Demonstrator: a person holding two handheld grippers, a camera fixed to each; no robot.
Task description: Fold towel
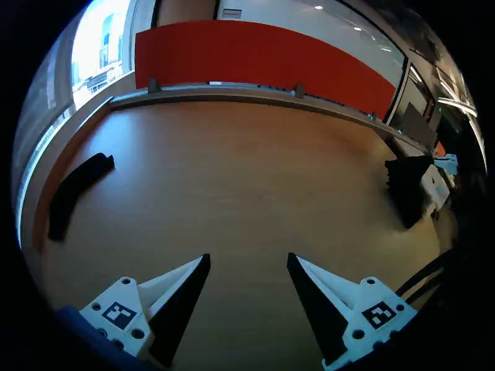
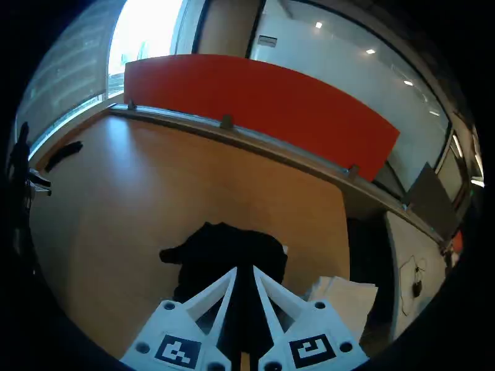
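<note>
The black towel (image 2: 216,247) lay crumpled on the right side of the table (image 2: 154,185), under the right tool (image 2: 244,268). That tool was almost closed; whether it pinched cloth was unclear. The left tool (image 1: 248,256) hung wide open and empty. It would be best to find a corner each, then spread the towel flat.

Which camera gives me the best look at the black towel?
The right gripper view: the black towel lies bunched on the wooden table straight ahead of the right gripper, whose fingers are close together over it. The left gripper view shows a small dark heap at the table's far right, probably the same towel.
</note>
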